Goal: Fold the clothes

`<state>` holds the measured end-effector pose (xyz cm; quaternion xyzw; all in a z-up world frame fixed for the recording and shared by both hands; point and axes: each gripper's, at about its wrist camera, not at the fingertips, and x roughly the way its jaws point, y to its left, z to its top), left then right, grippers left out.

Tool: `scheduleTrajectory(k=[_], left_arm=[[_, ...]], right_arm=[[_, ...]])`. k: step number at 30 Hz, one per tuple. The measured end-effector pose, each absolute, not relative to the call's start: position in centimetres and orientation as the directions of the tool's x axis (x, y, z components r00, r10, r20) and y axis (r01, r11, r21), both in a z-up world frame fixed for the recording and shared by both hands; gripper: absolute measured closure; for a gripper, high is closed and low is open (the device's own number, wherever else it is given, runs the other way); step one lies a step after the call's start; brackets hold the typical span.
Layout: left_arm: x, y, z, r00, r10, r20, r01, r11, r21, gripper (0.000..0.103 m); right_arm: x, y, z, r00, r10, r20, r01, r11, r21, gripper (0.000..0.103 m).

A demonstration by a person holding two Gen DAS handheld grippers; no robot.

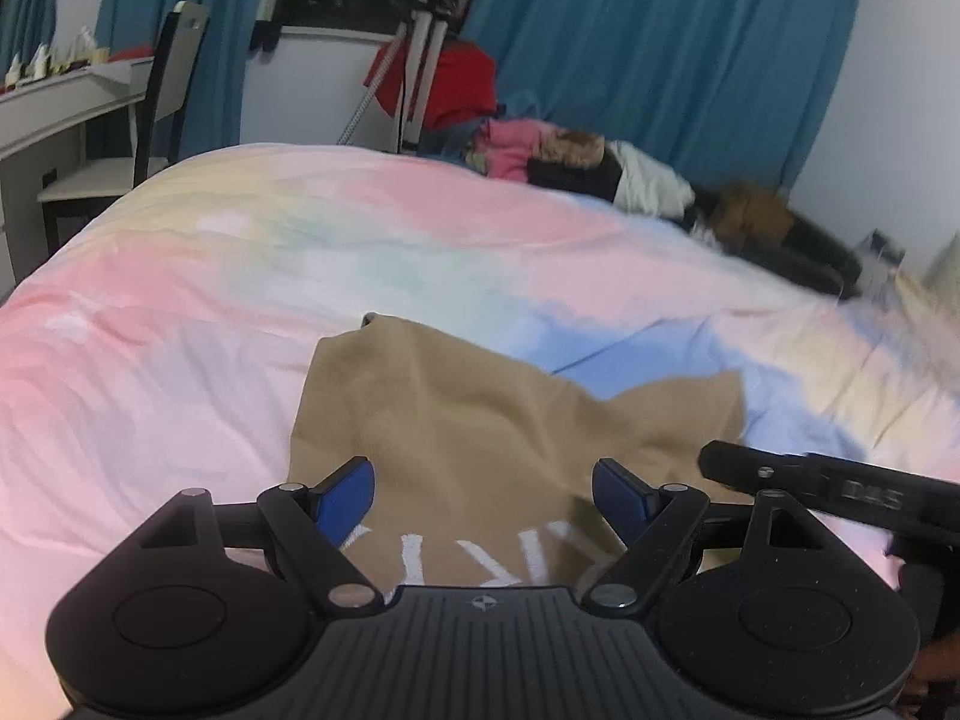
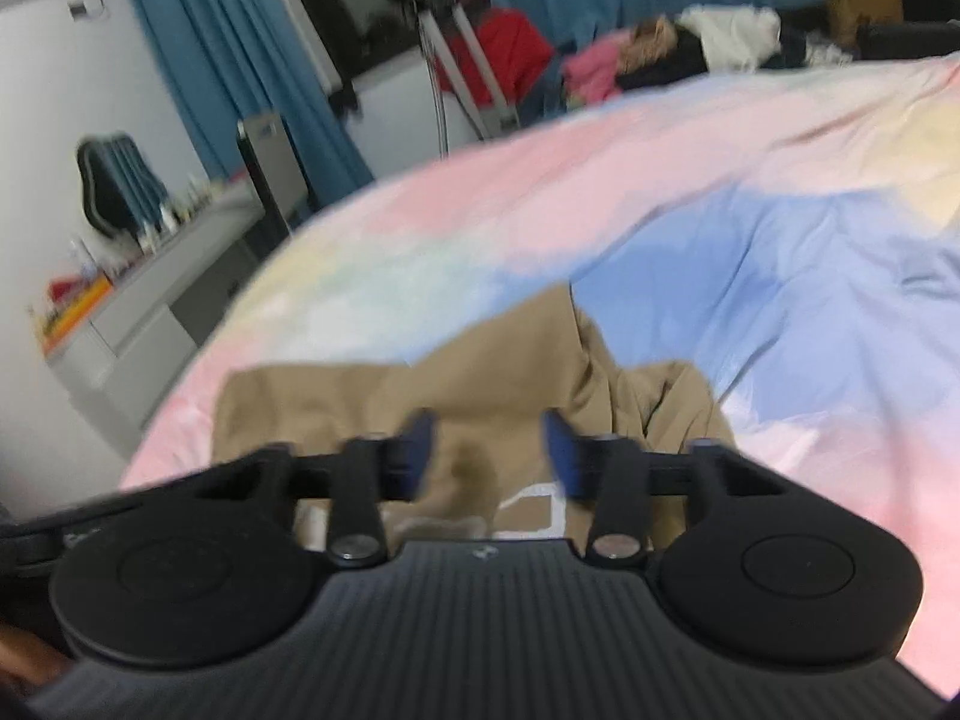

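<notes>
A tan garment with white lettering lies crumpled on a pastel bed cover. My left gripper hovers just over its near part, blue pads wide apart and nothing pinched between them. The right gripper's black body reaches in from the right edge of the left wrist view. In the blurred right wrist view the same garment fills the foreground, a white print showing near the gripper's body. My right gripper sits above it with a clear gap between its pads, which press on no cloth.
A heap of mixed clothes lies at the bed's far edge. Behind it a tripod carries a red garment before blue curtains. A chair and a white desk stand to the left.
</notes>
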<state>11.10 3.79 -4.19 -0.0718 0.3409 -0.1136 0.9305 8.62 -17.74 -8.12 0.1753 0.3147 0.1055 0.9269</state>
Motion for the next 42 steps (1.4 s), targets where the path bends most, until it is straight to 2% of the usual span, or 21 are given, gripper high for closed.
scheduleTrajectory(k=[4, 11, 20, 23, 26, 30, 37, 40, 42], left_arm=[[11.8, 3.6, -5.1, 0.741, -0.24, -0.627, 0.167, 0.971, -0.174, 0.021], [11.5, 3.1, -4.9, 0.752, -0.223, -0.62, 0.175, 0.975, -0.139, 0.022], [6.7, 2.9, -2.6, 0.773, -0.246, -0.585, 0.22, 0.969, -0.117, 0.022], [5.7, 2.4, -2.5, 0.771, -0.222, -0.597, 0.232, 0.971, -0.062, 0.022], [5.9, 2.4, -3.3, 0.76, -0.182, -0.624, 0.212, 0.977, -0.027, 0.022], [6.8, 3.6, -4.6, 0.723, -0.194, -0.663, 0.176, 0.98, -0.094, 0.02], [5.9, 4.1, -3.4, 0.712, -0.195, -0.674, 0.144, 0.981, -0.132, 0.02], [4.3, 4.5, -1.3, 0.727, -0.208, -0.654, 0.125, 0.977, -0.172, 0.02], [2.8, 5.1, 0.3, 0.757, -0.24, -0.608, 0.128, 0.966, -0.223, 0.017]], right_arm=[[10.9, -17.6, -9.8, 0.757, 0.287, -0.587, -0.067, 0.928, 0.367, 0.078], [9.7, -17.1, -9.5, 0.776, 0.256, -0.576, -0.061, 0.94, 0.336, 0.077], [4.5, -17.8, -6.5, 0.831, 0.204, -0.518, -0.038, 0.949, 0.313, 0.074], [3.5, -17.9, -6.5, 0.831, 0.187, -0.523, -0.02, 0.951, 0.309, 0.074], [3.8, -17.3, -7.6, 0.805, 0.171, -0.569, -0.013, 0.962, 0.271, 0.074], [4.6, -16.6, -9.2, 0.764, 0.168, -0.623, -0.013, 0.97, 0.244, 0.074], [4.2, -16.5, -9.5, 0.765, 0.16, -0.624, -0.012, 0.972, 0.235, 0.075], [4.2, -16.5, -9.5, 0.763, 0.163, -0.625, -0.007, 0.97, 0.245, 0.075], [4.2, -16.5, -9.4, 0.763, 0.163, -0.626, -0.004, 0.969, 0.247, 0.075]])
